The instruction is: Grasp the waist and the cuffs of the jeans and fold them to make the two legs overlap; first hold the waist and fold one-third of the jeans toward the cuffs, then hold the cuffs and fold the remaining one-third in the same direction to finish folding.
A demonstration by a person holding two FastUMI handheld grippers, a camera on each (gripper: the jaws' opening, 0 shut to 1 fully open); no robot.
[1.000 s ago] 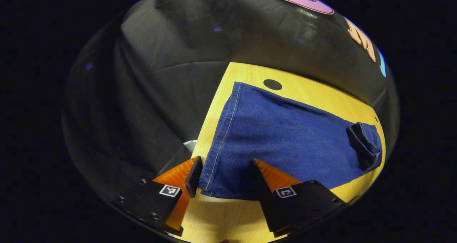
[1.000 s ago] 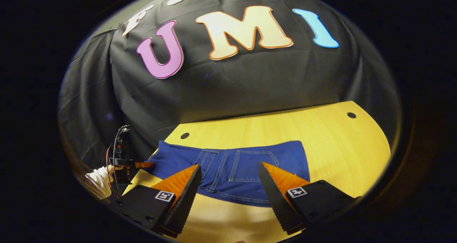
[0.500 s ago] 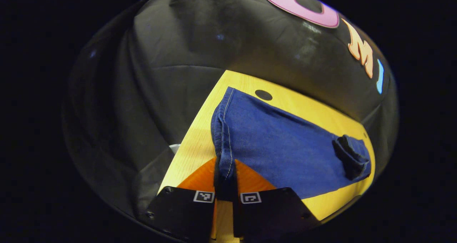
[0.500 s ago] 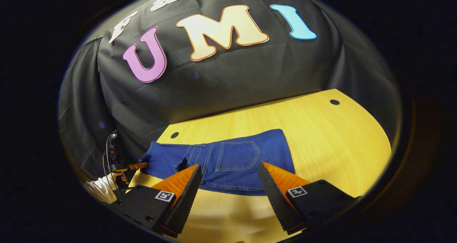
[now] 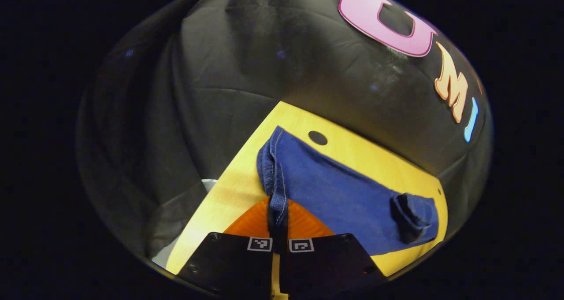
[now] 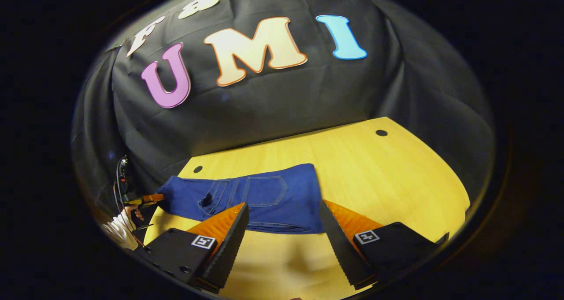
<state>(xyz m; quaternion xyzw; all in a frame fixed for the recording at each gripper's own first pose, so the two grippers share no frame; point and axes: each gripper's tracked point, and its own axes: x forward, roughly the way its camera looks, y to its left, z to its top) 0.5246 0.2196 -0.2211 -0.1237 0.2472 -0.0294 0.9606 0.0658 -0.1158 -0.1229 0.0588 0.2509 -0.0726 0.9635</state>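
Note:
Dark blue jeans (image 5: 339, 198) lie on the yellow wooden table (image 5: 220, 207), legs overlapping. My left gripper (image 5: 277, 225) is shut on the cuff hem (image 5: 276, 190), which bunches upward between its fingers. The folded waist end (image 5: 412, 216) lies crumpled at the far right of the left gripper view. In the right gripper view the jeans (image 6: 273, 196) show a back pocket (image 6: 264, 191) facing up. My right gripper (image 6: 282, 242) hangs open just in front of their near edge, holding nothing. Farther left, the left gripper (image 6: 147, 198) grips the cuff end, held by a hand (image 6: 132, 212).
The table (image 6: 387, 176) stretches bare to the right of the jeans, with small dark holes (image 6: 381, 132) (image 6: 198, 169) near its back edge. Another hole (image 5: 317, 137) sits beside the cuff. A pale grey object (image 5: 207, 184) shows past the table's left edge.
My left gripper went from open around the cuff to shut on it and has lifted the hem, bunching it. The right gripper stayed open and drew back rightward; the jeans shifted left in its view.

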